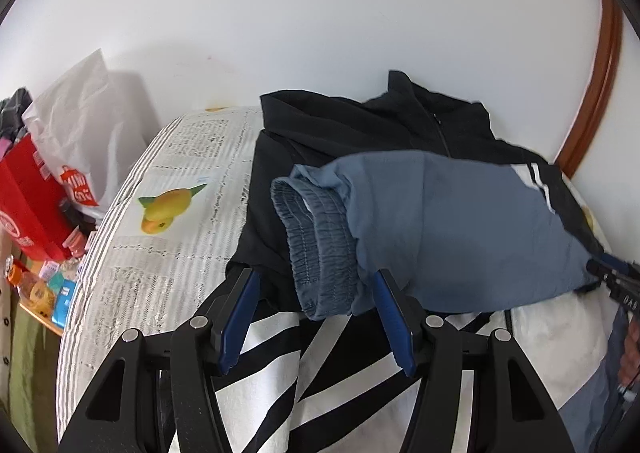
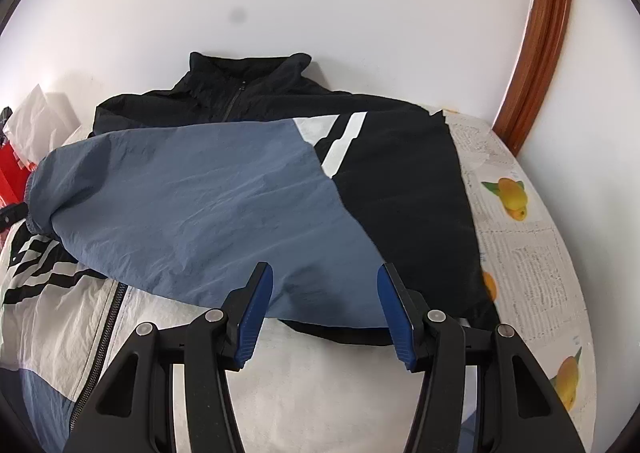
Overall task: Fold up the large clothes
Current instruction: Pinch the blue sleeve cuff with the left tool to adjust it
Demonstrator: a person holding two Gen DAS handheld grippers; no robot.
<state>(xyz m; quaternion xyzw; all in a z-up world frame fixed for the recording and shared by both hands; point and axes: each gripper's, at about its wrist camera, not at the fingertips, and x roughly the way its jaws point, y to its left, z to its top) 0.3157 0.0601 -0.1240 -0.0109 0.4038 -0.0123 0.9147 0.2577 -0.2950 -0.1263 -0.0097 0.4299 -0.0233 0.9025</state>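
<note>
A black, blue and white zip jacket (image 2: 384, 189) lies on a table, collar toward the wall. Its blue sleeve (image 2: 208, 193) is folded across the chest, ending in an elastic cuff (image 1: 316, 249). My left gripper (image 1: 316, 277) stands open, and the cuff's lower end lies between its blue fingertips without being pinched. My right gripper (image 2: 325, 269) is open too, hovering over the sleeve's near edge where blue meets black. The right gripper (image 1: 612, 277) also shows at the right edge of the left wrist view. The left gripper (image 2: 8, 217) peeks in at the left edge of the right wrist view.
The table wears a newspaper-print cover (image 1: 168, 253) with mango pictures. Left of the table sit a red box (image 1: 28, 197), a white plastic bag (image 1: 80, 125) and small packets. A white wall stands behind, and a wooden door frame (image 2: 536, 53) rises at the right.
</note>
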